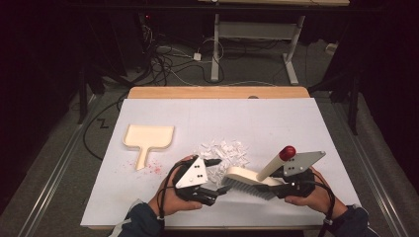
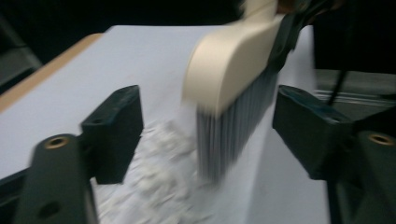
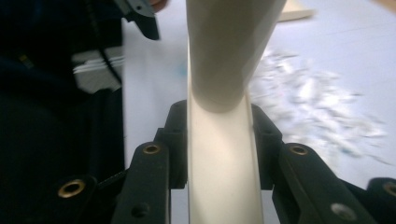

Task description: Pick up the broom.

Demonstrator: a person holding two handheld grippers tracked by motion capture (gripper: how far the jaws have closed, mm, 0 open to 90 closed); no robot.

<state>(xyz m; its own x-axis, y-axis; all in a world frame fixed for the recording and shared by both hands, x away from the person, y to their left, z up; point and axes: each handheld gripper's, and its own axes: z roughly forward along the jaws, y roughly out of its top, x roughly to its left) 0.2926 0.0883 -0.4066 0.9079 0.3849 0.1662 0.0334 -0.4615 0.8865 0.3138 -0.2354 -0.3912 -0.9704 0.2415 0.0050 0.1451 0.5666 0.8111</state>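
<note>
Brush (image 1: 247, 180) sits clamped in our right gripper (image 1: 291, 185), bristles down to sweep the paper scraps (image 1: 222, 153). Our left gripper (image 1: 210, 190) waits near them, jaws apart and empty; the dustpan (image 1: 148, 138) lies far left.

Dim room. White sheet (image 1: 276, 116) covers a wooden table (image 1: 217, 92), bare wood strip along the far edge. Beyond it, grey floor (image 1: 257, 69) with tangled cables (image 1: 165, 59) and a white-framed desk (image 1: 257, 29). Dark surroundings on both sides.
</note>
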